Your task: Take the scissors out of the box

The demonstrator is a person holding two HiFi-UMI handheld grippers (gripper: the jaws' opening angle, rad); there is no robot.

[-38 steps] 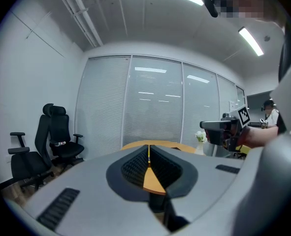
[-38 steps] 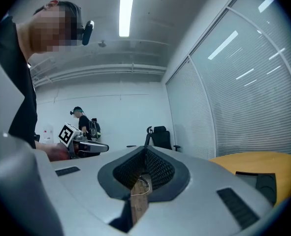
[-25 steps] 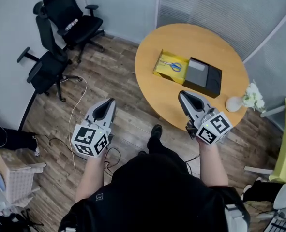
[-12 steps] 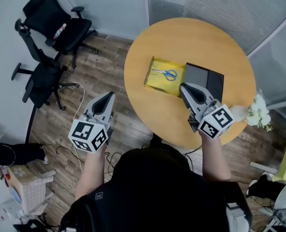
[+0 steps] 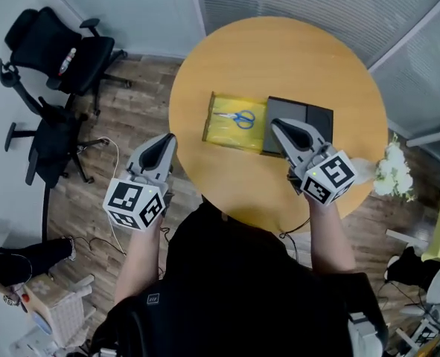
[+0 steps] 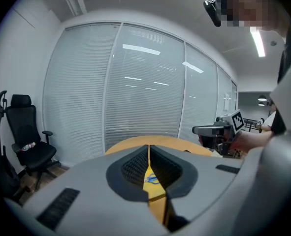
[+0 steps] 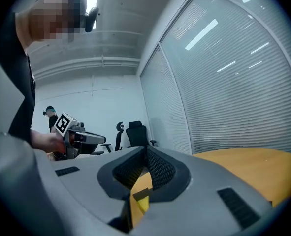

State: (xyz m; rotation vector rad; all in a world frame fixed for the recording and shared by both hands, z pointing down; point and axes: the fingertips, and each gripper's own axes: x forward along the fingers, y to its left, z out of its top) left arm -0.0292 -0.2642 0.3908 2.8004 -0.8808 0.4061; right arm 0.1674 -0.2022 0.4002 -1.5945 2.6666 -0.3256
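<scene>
Right gripper (image 5: pixel 279 127), jaws pressed together on nothing, hovers just right of the yellow box (image 5: pixel 221 134), above the black tray (image 5: pixel 310 111) that touches the box. Left gripper (image 5: pixel 164 141), jaws likewise closed and empty, is held left of the box, beyond the rim of the round table (image 5: pixel 279 50) and over the wooden floor (image 5: pixel 130 117). Blue-handled scissors (image 5: pixel 235 117) lie flat inside the box, apart from both grippers. Two black office chairs (image 5: pixel 59 50) stand well left of the box.
</scene>
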